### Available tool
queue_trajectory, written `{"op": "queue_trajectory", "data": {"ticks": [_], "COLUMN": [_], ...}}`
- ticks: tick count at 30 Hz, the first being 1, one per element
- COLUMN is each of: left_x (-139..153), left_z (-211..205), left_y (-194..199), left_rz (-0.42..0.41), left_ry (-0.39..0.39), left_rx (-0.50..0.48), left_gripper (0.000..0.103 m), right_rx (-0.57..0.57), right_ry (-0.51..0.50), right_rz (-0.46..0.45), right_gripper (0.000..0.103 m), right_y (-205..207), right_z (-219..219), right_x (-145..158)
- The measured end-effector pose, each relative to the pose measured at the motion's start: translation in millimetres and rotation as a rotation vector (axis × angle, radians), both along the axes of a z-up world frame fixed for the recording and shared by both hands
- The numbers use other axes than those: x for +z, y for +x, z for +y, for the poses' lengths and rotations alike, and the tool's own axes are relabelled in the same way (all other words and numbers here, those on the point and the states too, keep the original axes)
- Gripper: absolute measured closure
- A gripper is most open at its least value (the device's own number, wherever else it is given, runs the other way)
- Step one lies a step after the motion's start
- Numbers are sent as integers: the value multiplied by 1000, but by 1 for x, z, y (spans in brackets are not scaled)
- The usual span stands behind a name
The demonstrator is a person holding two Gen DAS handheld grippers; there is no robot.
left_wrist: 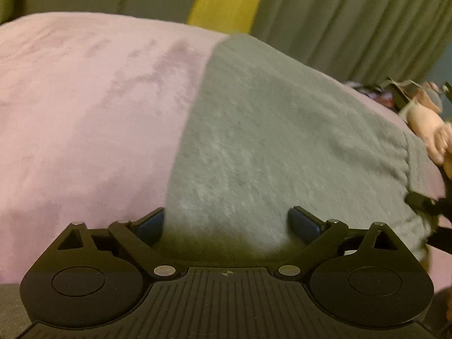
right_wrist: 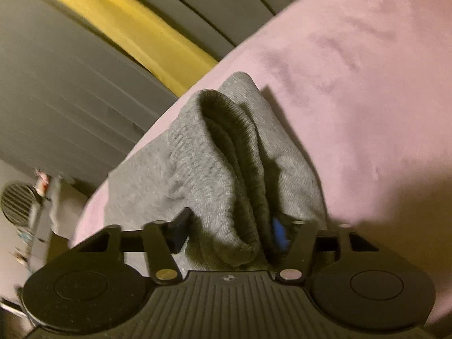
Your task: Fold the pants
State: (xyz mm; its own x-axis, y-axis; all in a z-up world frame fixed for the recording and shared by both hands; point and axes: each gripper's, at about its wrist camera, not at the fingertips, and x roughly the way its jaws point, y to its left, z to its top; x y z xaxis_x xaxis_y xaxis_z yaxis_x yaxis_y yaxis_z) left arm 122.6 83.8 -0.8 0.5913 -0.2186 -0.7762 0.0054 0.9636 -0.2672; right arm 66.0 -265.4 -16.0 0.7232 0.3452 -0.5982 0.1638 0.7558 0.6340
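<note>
The left tongs (left_wrist: 226, 221) stand wide apart, low over the near edge of the grey pants (left_wrist: 282, 130), with nothing pinched between them. The right tongs (right_wrist: 230, 230) grip a bunched, ribbed end of the pants (right_wrist: 226, 163) and hold it raised off the pink blanket (right_wrist: 367, 70). The pants lie spread on that blanket; grey curtains (left_wrist: 353, 14) hang at the far side.

Pants (left_wrist: 268, 141): grey knit cloth, matt, fuzzy (ribbed at cuff). Blanket (left_wrist: 84, 113): pink plush, soft sheen.
</note>
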Motion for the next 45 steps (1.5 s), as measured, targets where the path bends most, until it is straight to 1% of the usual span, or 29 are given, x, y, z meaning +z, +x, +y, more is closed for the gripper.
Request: {"op": "queue_trajectory", "data": {"ticks": [1,3,4,7,9,12,14,15,16,17,18,21,24,25,26,29,33,34,35,38,39,42,45], "left_x": [1,7,10,19,20,18,17,15,14,14,14,20,29,31,32,32,36,35,31,15,11,8,10], "left_z": [0,0,-1,1,3,4,3,3,3,4,4,-3,-14,-18,-22,-32,-33,-33,-35,-43,-45,-40,-39], "left_y": [-1,-3,-5,-11,-10,-8,-6,-5,-4,-4,-4,-14,-34,-38,-41,-47,-57,-56,-53,-38,-34,-27,-28], "left_rz": [-14,-52,-73,-132,-143,-131,-114,-101,-92,-87,-78,-44,-78,-78,-75,-82,-76,-71,-49,46,64,71,69], "left_ry": [17,45,45,19,-2,7,13,26,34,35,34,31,71,83,88,125,67,76,101,243,290,265,287], "left_rx": [16,33,33,30,21,27,35,45,51,50,39,-47,-121,-148,-180,-226,-285,-282,-267,-178,-142,-91,-69], "left_gripper": [6,8,10,10,10,10,9,9,9,9,8,8,6,6,6,5,4,4,4,4,4,4,4], "right_rx": [7,18,16,5,1,4,6,11,-3,-17,-26,-69,-76,-78,-81,-77,-77,-81,-84,-88,-87,-85,-83], "right_ry": [-30,-70,-72,-66,-60,-60,-140,-222,-298,-289,-255,-169,-119,-109,-109,-131,-102,-89,-76,-53,-52,-54,-50], "right_rz": [-17,-62,-79,-130,-167,-182,-140,-103,-47,-16,-16,37,50,51,51,51,71,77,83,96,98,98,97], "right_gripper": [61,63,64,66,66,66,63,59,44,39,31,18,16,15,15,13,10,9,9,7,6,6,6], "right_y": [-2,-10,-12,-17,-22,-25,-23,-16,-12,-8,-4,2,-1,0,0,2,-4,-4,-4,-2,-1,-1,-2], "right_z": [4,9,10,11,9,5,7,11,14,13,9,-2,-8,-9,-9,-6,-7,-8,-9,-11,-11,-10,-11], "right_x": [5,19,24,37,44,47,38,32,24,20,17,10,6,6,6,4,5,4,3,0,-1,-1,-1]}}
